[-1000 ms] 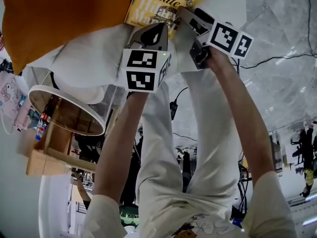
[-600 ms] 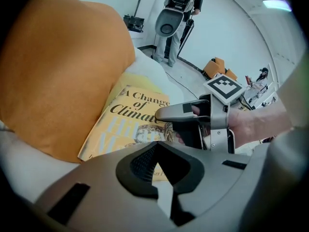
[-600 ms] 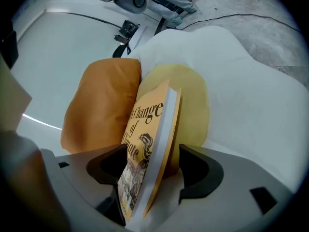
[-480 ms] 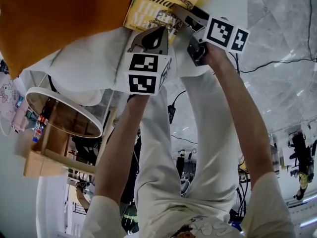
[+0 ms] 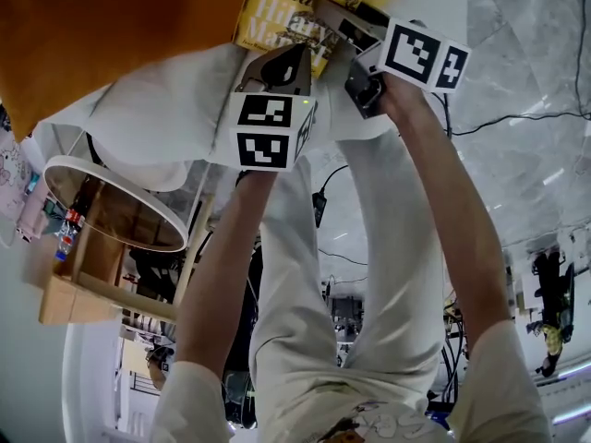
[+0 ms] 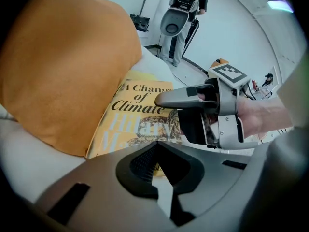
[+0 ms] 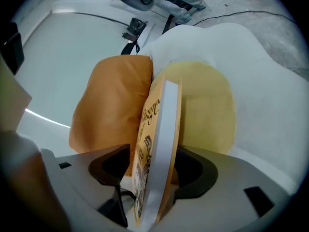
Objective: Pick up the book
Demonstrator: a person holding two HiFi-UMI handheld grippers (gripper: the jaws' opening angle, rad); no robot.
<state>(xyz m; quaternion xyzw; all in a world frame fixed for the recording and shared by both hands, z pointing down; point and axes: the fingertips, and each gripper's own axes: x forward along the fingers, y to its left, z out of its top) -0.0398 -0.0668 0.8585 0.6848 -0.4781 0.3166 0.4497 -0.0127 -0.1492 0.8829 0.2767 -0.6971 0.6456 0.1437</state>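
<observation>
The yellow book [image 5: 282,12] lies on white bedding [image 5: 157,118], partly tucked under an orange pillow [image 5: 111,26]. My right gripper [image 5: 340,24] straddles the book's right edge. In the right gripper view the book [image 7: 161,139] stands edge-on between the jaws of that gripper [image 7: 152,175]. The jaws are closing, with a gap still showing on the cover side. My left gripper [image 5: 282,67] hovers just short of the book's near edge. Its jaws are together with nothing in them [image 6: 161,175], and the book's cover [image 6: 140,120] lies ahead.
A pale yellow pillow [image 7: 207,105] lies behind the book. A round white-rimmed stand [image 5: 120,206] and wooden shelving [image 5: 83,293] sit left of the bed. A black cable [image 5: 517,109] runs over the marble floor. A person with a camera rig [image 6: 181,13] stands beyond the bed.
My right gripper has slid a little leftward, further over the book's edge. The left gripper has stayed where it was.
</observation>
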